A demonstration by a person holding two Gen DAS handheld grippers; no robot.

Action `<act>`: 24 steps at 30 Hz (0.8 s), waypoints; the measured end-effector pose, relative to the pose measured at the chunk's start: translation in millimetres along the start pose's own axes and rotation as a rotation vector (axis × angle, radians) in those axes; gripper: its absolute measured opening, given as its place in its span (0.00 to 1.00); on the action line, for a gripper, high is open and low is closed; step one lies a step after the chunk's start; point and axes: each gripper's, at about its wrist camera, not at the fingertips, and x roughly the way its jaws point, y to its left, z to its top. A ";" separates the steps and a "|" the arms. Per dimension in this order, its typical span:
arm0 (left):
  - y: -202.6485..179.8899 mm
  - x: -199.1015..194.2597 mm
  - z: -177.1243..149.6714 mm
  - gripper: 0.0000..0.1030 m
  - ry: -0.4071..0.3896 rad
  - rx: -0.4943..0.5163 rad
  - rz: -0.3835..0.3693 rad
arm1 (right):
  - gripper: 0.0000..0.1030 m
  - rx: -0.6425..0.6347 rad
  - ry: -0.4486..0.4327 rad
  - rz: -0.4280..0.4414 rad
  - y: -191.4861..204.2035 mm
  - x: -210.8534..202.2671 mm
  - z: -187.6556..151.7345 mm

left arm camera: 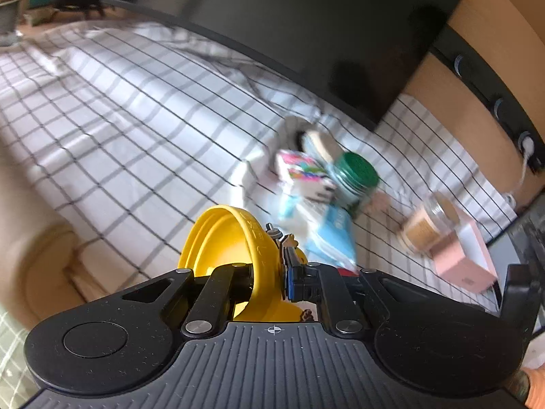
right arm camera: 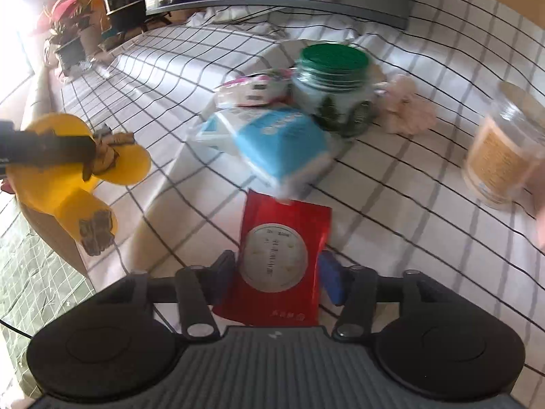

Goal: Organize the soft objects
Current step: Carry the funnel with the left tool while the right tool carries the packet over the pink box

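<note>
My left gripper (left arm camera: 269,272) is shut on a yellow hand fan (left arm camera: 235,248) with a cartoon figure; it also shows in the right wrist view (right arm camera: 68,167), held above the bed's left edge. My right gripper (right arm camera: 276,272) is shut on a red packet (right arm camera: 277,259) with a white round label, low over the checked sheet (right arm camera: 408,211). Ahead lie a blue-and-white tissue pack (right arm camera: 272,143), a pink-patterned pack (right arm camera: 255,88) and a pale pink soft thing (right arm camera: 408,109). The blue pack shows in the left wrist view (left arm camera: 323,228).
A green-lidded glass jar (right arm camera: 333,85) stands among the soft items. A glass candle jar (right arm camera: 500,156) stands at the right, next to a pink box (left arm camera: 466,255). A dark headboard (left arm camera: 306,27) runs behind. Potted plants (right arm camera: 68,30) stand far left.
</note>
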 end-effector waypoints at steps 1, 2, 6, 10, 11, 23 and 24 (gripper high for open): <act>-5.4 2.2 -0.7 0.12 0.008 0.007 -0.013 | 0.50 0.017 -0.001 0.010 -9.0 -6.0 -2.8; -12.5 4.7 -1.3 0.12 0.018 0.017 -0.027 | 0.50 0.024 -0.003 0.016 -15.7 -11.9 -5.7; -47.4 16.0 -5.7 0.12 0.071 0.058 -0.079 | 0.50 0.021 -0.023 -0.009 -46.7 -48.5 -21.9; -95.3 32.2 -22.3 0.12 0.167 0.125 -0.171 | 0.50 0.040 -0.035 -0.089 -89.8 -93.3 -47.8; -110.1 37.8 -28.2 0.13 0.198 0.142 -0.197 | 0.50 0.054 -0.040 -0.115 -102.5 -105.8 -55.5; -276.4 83.2 -70.9 0.13 0.336 0.377 -0.406 | 0.50 0.186 -0.213 -0.361 -212.2 -215.1 -104.5; -286.6 83.4 -69.2 0.13 0.329 0.397 -0.417 | 0.50 0.191 -0.229 -0.368 -218.7 -219.2 -105.1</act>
